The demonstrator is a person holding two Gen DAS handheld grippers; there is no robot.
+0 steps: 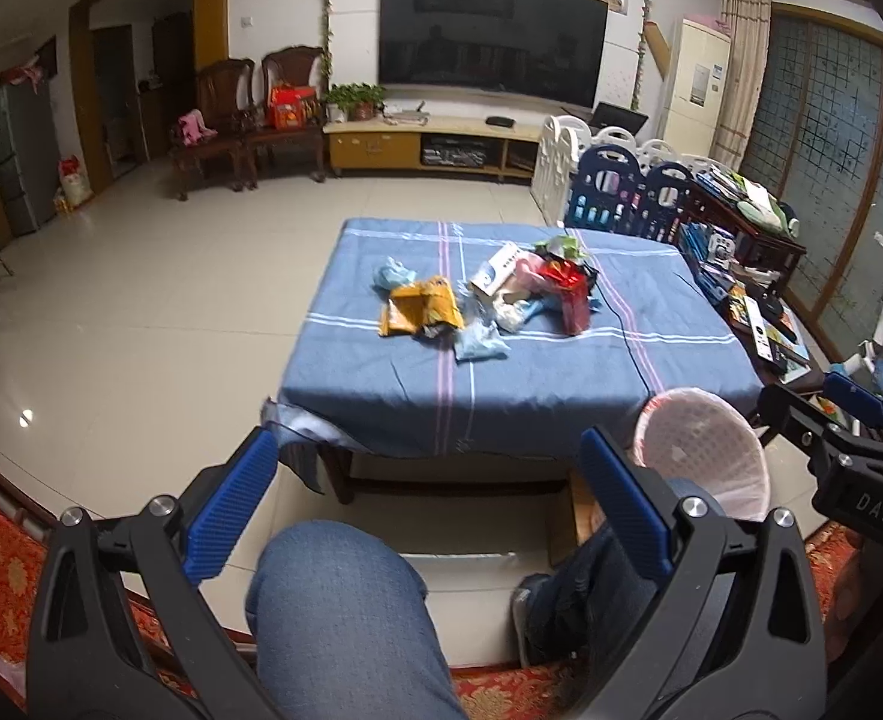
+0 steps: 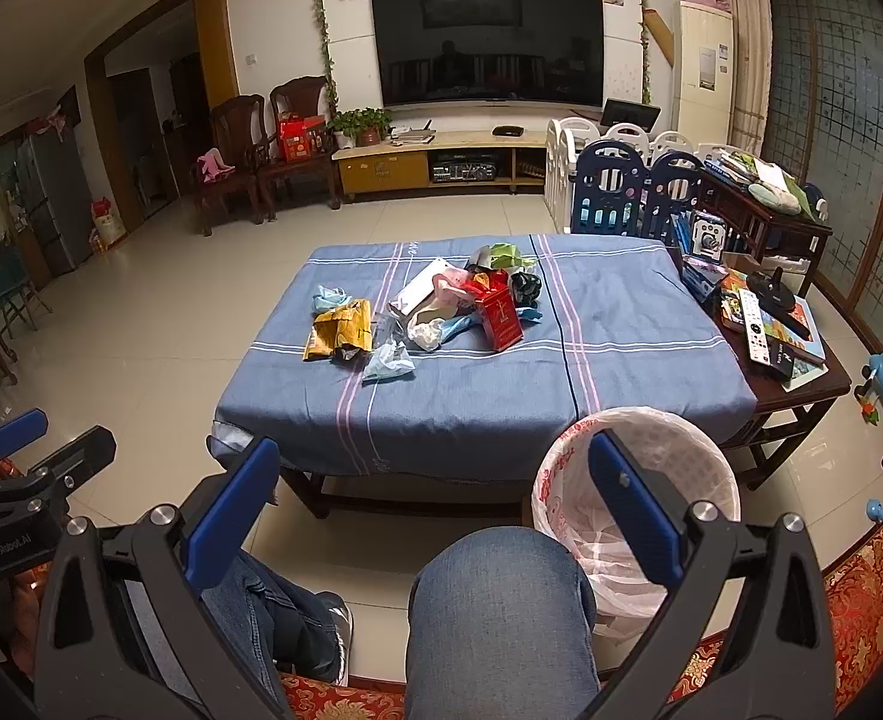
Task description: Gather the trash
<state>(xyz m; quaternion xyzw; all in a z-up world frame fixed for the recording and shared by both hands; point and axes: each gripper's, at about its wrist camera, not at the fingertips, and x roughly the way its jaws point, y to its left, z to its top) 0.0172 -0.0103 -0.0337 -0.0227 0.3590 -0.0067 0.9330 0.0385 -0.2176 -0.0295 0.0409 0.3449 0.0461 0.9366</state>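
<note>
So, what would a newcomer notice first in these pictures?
A heap of crumpled wrappers and small boxes lies mid-table on the blue striped tablecloth. The white bin with a pink plastic liner stands empty at the near right corner. Both grippers, left and right, hang open.

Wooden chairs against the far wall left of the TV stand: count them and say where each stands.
2. One chair stands on the left, the other chair right beside it, next to the TV stand and holding a red box. More may be hidden.

I see the trash heap [image 2: 435, 312] lying mid-table: crumpled yellow wrapper [image 2: 339, 330], upright red carton [image 2: 500, 317], pale blue bags. The lined bin [image 2: 633, 498] stands empty by the near edge.
</note>
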